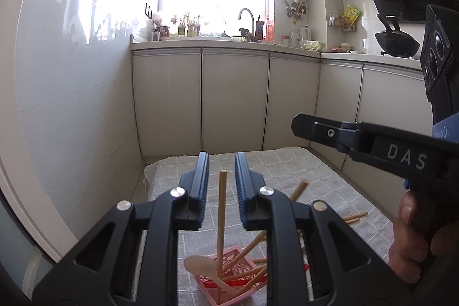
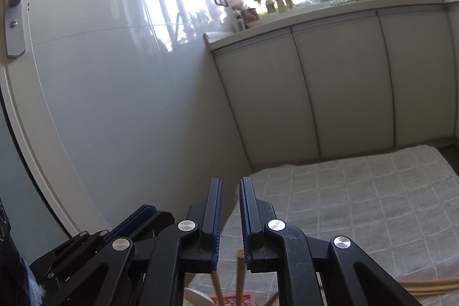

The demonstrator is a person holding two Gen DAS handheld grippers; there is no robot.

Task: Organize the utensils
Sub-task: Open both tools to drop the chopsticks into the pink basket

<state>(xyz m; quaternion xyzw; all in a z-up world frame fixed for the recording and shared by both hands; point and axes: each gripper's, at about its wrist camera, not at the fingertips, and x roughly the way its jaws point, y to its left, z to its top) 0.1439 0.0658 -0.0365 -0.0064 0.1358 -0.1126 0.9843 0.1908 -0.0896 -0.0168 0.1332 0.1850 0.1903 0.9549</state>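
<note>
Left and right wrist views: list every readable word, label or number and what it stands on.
"DAS": on the black body of the right gripper, left wrist view.
Blue label above it: partly cut off, unreadable.
Yellow packet and bottles on the counter: too small.
Right wrist view: none.

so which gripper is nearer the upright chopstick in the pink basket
Left. The left gripper has its jaws on either side of the upright chopstick, not pressing it, above the pink basket. The right gripper sits higher and off to the right.

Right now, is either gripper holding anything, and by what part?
Nothing is held. A chopstick stands between the left gripper pads, untouched; the right gripper is open too.
</note>
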